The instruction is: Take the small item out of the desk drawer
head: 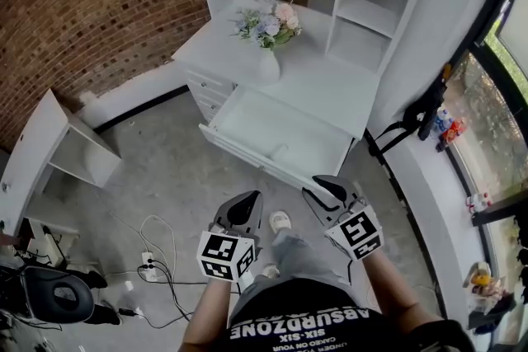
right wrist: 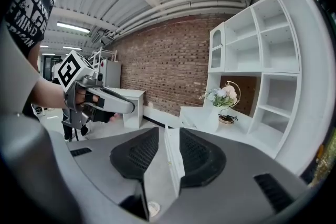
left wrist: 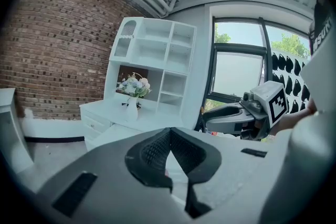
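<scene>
Now the drawer (head: 290, 118) stands pulled well out from the white counter (head: 330, 86), so I judge the opening done and the reach for the small item as the step in hand. I stand back from it on the floor, both tools held low in front of me and well apart from the drawer's front edge.

My right fingers (right wrist: 202, 157) are parted with nothing between the pads. Through the gap I see only the drawer's front panel, far off. My left fingers (left wrist: 152, 152) are closed tip to tip and empty.

The small item (head: 279, 151) seems to be the pale lump lying on the drawer's floor, near the front wall and about midway along it. It is white on white and too small for me to tell its shape.

Next I need to bring the right fingers forward and over the front wall, then tip them down into the drawer with the pads set either side of the lump. The gap looks wide enough, but the low contrast makes lining up tricky, and the front wall could catch a finger if I come in too flat. The left can stay clear.
</scene>
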Available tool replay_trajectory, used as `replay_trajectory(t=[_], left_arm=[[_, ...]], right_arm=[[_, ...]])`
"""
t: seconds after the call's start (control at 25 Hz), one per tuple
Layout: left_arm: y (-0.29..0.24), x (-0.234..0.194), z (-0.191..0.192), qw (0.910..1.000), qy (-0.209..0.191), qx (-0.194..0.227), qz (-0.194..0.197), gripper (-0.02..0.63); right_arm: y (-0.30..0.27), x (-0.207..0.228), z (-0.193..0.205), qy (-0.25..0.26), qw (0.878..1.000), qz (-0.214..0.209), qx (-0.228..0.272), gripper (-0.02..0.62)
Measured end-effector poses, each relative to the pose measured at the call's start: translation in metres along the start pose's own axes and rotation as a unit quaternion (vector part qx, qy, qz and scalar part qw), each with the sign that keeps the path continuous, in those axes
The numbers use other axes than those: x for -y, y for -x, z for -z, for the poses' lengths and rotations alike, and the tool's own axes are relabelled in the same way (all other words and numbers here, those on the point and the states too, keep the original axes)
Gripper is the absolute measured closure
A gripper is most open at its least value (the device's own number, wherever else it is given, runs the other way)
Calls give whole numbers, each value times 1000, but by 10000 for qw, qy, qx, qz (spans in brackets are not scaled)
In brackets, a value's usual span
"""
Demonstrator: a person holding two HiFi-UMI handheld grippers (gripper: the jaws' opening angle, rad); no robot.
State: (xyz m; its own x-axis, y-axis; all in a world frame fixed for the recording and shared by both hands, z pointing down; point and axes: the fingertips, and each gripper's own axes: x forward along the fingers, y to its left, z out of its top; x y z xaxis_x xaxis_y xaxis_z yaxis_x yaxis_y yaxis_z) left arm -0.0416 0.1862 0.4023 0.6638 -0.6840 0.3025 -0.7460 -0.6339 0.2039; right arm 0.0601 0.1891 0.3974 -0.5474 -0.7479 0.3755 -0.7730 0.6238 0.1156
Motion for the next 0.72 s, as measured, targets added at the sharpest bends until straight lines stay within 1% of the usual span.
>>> replay_trajectory(t=[0.04, 0.28, 0.48, 0.72], left_arm=[[-3, -6, -2, 10000, 5, -2, -19, 600], [-23, -38, -12, 9999, -3, -16, -126, 600], [-41, -61, -21, 9999, 19, -22, -166, 600], [-63, -84, -29, 9998, 63, -38, -190, 600]], right_arm=[[-6, 3, -1, 7, 10000, -26, -24, 468], [-41, 24, -7, 205, 9995, -215, -90, 424], [-67, 40, -12, 370, 9983, -414, -183, 407], [-99, 51, -13, 609, 9948, -716, -397, 402]])
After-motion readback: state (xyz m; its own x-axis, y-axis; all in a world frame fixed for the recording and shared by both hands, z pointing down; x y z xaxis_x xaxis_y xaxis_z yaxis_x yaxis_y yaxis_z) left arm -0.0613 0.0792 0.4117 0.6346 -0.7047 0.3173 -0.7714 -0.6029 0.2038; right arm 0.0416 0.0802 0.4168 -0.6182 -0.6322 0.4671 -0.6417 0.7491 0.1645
